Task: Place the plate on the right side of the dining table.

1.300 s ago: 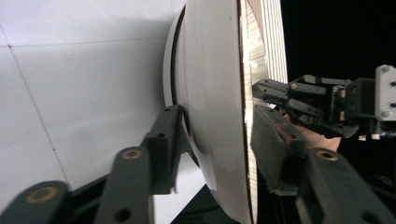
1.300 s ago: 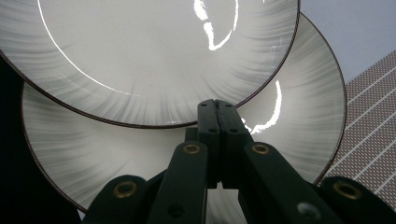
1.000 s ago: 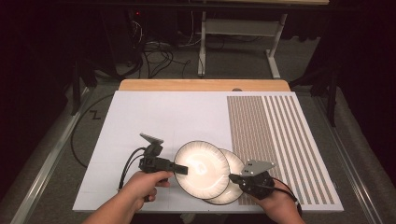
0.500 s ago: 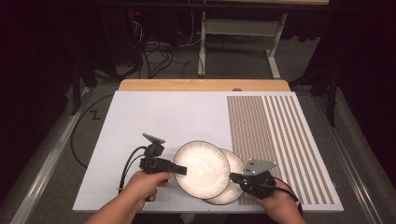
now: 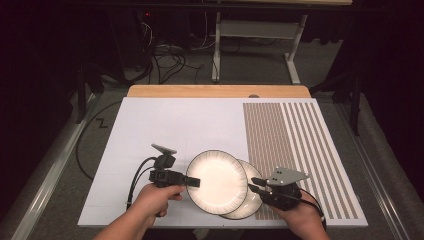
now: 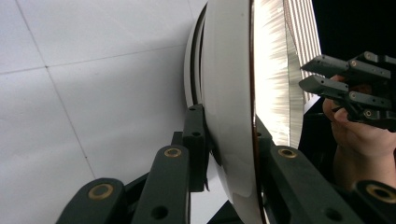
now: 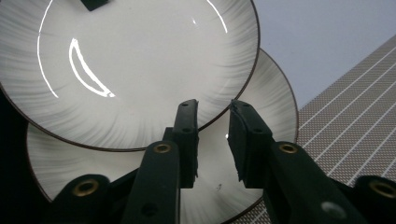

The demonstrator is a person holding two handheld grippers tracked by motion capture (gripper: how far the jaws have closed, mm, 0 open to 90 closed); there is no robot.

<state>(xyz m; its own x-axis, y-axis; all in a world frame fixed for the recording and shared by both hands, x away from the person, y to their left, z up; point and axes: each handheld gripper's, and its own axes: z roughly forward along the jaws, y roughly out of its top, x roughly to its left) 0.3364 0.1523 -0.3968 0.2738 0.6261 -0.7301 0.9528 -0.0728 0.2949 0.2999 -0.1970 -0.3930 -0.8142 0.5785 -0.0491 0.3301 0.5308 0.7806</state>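
White desk (image 5: 165,125) carries two overlapping plates near its six-o'clock edge. Left gripper (image 5: 192,182) pinches the upper plate (image 5: 216,181) at its nine-o'clock rim; right gripper (image 5: 256,184), fingers narrowly parted and empty, hovers over the lower plate (image 5: 252,200). That thin rim grip could slip, dropping plate onto plate.

Dark room — grey floor (image 5: 60,165), cables (image 5: 165,52).

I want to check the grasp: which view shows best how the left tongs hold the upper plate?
The left gripper view: the left tongs clamp the upper plate by its rim. The high view shows the contact small; the right gripper view shows the plate's face.
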